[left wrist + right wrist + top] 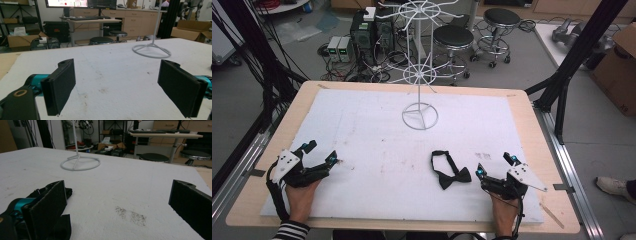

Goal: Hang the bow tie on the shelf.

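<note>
A black bow tie [448,170] with its looped strap lies flat on the white foam sheet [377,150], just left of my right gripper [495,165]. That gripper rests near the front right, jaws wide open with nothing between them; part of the bow tie [67,192] peeks out behind its left jaw. My left gripper [320,152] sits at the front left, also open and empty, its pads [60,87] far apart. A white wire display stand [419,75] rises from a ring base [419,117] at the back centre of the sheet.
The foam sheet covers most of a wooden table [534,150]. Behind the table stand two black stools [454,37], computer boxes and cables on the floor. Black frame posts [577,55] flank the table; a cardboard box [619,70] sits far right.
</note>
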Action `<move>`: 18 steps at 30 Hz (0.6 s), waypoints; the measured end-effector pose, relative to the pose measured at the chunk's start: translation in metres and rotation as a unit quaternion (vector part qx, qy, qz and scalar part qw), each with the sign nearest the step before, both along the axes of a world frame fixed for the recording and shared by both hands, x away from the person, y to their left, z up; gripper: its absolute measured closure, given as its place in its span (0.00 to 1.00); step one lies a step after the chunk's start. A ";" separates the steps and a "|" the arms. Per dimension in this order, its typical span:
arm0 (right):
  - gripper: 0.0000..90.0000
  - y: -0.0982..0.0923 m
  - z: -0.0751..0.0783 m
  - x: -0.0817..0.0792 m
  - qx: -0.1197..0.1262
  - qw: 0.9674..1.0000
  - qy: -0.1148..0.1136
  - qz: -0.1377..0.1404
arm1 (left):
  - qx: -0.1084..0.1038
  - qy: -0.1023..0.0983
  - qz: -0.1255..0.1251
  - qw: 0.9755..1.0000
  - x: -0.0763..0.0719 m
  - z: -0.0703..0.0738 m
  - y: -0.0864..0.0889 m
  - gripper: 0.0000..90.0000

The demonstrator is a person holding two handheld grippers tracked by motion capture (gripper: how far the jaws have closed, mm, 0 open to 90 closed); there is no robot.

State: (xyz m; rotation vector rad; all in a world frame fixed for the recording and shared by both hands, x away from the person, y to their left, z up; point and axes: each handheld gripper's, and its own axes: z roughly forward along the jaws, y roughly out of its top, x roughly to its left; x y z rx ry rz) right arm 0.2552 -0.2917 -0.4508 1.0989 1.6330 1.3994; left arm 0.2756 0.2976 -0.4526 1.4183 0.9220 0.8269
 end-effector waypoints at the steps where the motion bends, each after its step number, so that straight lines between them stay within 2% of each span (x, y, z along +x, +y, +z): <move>1: 0.01 0.000 0.000 0.000 -0.002 1.000 -0.001 0.001 | 0.000 0.000 0.000 1.000 0.000 0.000 0.000 0.17; 8: 0.01 0.001 0.000 0.001 -0.003 1.000 0.005 0.004 | 0.000 0.000 0.000 1.000 0.000 0.000 0.000 0.17; 18: 0.01 0.000 0.000 0.000 -0.006 1.000 -0.005 0.006 | 0.002 0.000 -0.001 1.000 0.000 0.000 0.000 0.17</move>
